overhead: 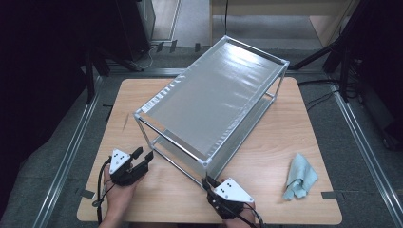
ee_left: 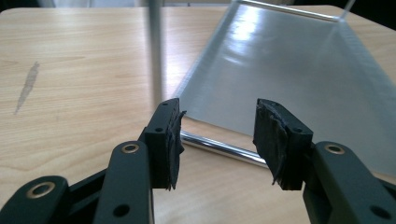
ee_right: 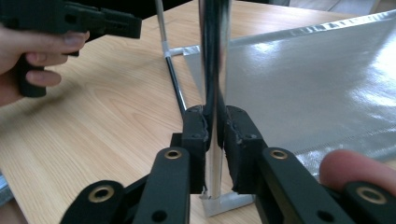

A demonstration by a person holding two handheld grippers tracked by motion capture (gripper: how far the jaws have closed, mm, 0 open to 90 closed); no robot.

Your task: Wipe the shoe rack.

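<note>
A two-tier metal rack [overhead: 214,102] with silvery shelf sheets stands slantwise on the wooden table [overhead: 285,142]. My right gripper [overhead: 209,184] is at the rack's near corner, shut on the chrome upright post [ee_right: 215,56], which runs up between the pads of the gripper [ee_right: 216,130]. My left gripper [overhead: 143,156] stands open at the rack's left end. In the left gripper view its jaws [ee_left: 217,135] frame the bottom rail [ee_left: 219,148] without touching it, with the lower shelf [ee_left: 289,79] beyond and another upright post [ee_left: 155,51] just past the left pad.
A crumpled light-blue cloth [overhead: 299,176] lies near the table's right front corner. In the right gripper view the person's other hand [ee_right: 28,56] shows at the upper left. Dark stands and cables surround the table on the grey floor.
</note>
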